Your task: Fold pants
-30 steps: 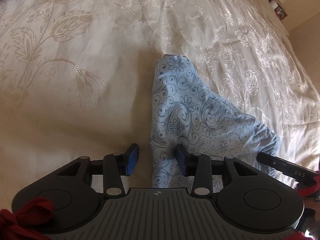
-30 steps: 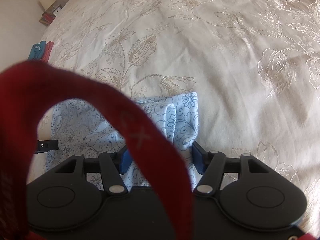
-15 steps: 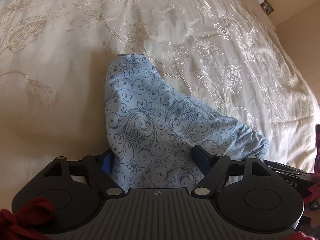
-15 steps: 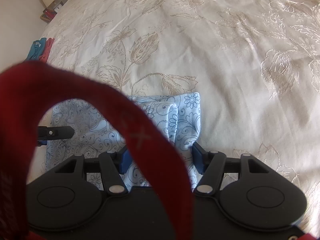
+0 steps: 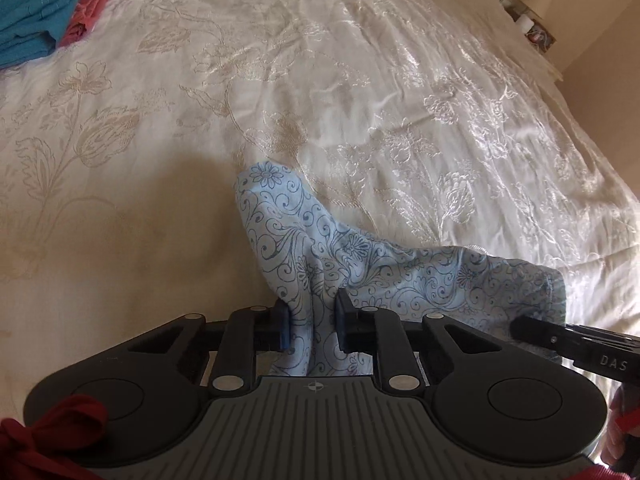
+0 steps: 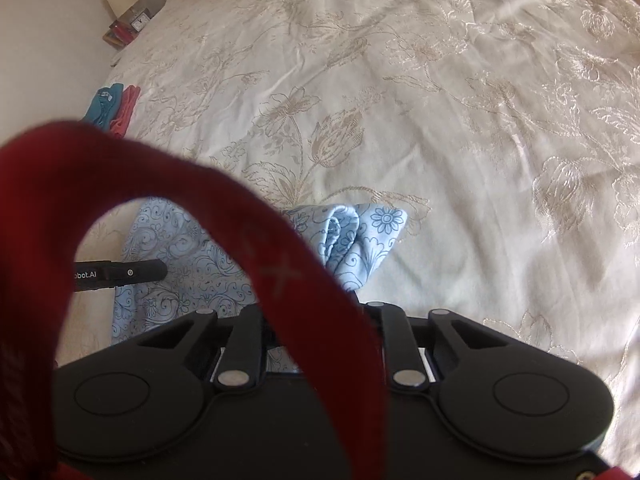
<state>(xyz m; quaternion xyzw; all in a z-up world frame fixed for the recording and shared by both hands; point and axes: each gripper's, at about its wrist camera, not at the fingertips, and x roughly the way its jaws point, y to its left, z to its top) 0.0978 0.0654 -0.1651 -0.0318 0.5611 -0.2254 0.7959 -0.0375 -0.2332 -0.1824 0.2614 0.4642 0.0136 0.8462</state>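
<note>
Both my left tongs [image 5: 311, 325] and right tongs [image 6: 320, 320] have just closed, clamping the blue paisley pants [image 5: 400, 276], now lifted, stretched sideways between them above the bed [image 5: 360, 80].

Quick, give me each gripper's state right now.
Left gripper: just closed, shut on the light blue floral-print pants.
Right gripper: fingertips hidden behind a red strap; jaws just closed, grip unconfirmed.
</note>
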